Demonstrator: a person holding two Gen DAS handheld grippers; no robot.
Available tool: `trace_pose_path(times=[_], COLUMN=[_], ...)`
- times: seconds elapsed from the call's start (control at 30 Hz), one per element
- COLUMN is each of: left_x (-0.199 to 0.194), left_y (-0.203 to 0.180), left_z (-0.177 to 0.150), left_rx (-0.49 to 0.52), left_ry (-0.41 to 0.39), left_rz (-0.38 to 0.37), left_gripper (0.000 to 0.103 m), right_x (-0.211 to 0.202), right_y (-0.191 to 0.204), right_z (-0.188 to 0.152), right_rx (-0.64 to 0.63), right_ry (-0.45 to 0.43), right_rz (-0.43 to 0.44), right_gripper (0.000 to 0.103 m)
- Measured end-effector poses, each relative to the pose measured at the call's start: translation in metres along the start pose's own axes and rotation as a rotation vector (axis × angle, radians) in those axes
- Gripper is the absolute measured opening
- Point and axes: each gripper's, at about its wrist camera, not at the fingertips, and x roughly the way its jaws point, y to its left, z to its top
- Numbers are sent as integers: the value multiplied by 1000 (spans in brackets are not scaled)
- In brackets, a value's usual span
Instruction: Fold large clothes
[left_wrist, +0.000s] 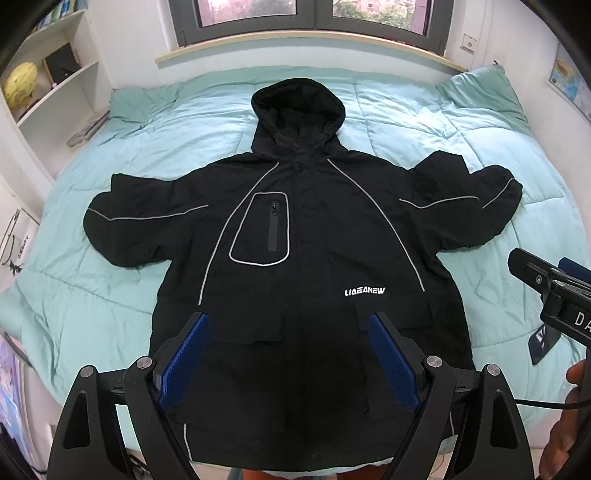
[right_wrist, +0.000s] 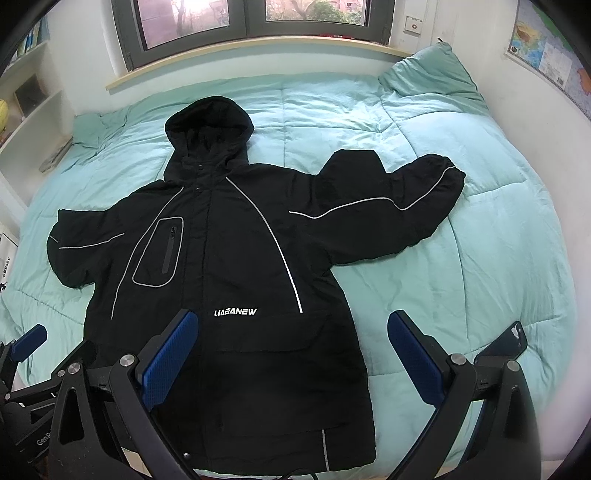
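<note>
A large black hooded jacket (left_wrist: 295, 229) (right_wrist: 229, 258) with grey piping and a white logo lies flat, front up, on the mint-green quilt (left_wrist: 406, 122) (right_wrist: 461, 240). Its hood points toward the window and both sleeves are spread sideways. My left gripper (left_wrist: 290, 328) hovers open over the jacket's lower front, nothing between its blue pads (left_wrist: 184, 362). My right gripper (right_wrist: 293, 325) hangs open above the jacket's lower right edge and the quilt beside it. The right gripper also shows at the right edge of the left wrist view (left_wrist: 554, 291); the left gripper shows at the left of the right wrist view (right_wrist: 26, 343).
White shelves (left_wrist: 59, 88) stand left of the bed, with a yellow globe (left_wrist: 20, 86). A window (left_wrist: 306, 14) and sill run along the far wall. A map (right_wrist: 546, 48) hangs on the right wall. A dark tag-like object (right_wrist: 506, 343) lies on the quilt near the right gripper. A hand (left_wrist: 565, 424) shows at lower right.
</note>
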Motion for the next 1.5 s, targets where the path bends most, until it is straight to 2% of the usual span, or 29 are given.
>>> trace_pose_path(times=[0.73, 0.87, 1.13, 1.3, 1.33, 1.4, 1.5], left_x=[12, 14, 8, 23, 28, 43, 69], left_y=[-11, -27, -89, -125, -132, -149, -170], left_z=[18, 36, 100, 139, 145, 161, 178], left_rx=[24, 61, 166, 206, 215, 239, 274], left_ry=[13, -3, -110, -115, -112, -109, -97], left_rz=[-12, -30, -93, -160, -169, -178, -186], left_gripper=[88, 88, 88, 88, 88, 88, 88], right_x=[10, 6, -5, 3, 6, 22, 53], right_y=[-20, -50, -135, -196, -204, -229, -258], right_z=[18, 31, 67, 97, 102, 116, 132], right_rx=[29, 76, 180, 261, 270, 303, 329], right_ry=[-4, -41, -134, -185, -189, -194, -177], right_rz=[-28, -63, -87, -7, 7, 52, 71], right_gripper=[103, 103, 103, 102, 100, 96, 94])
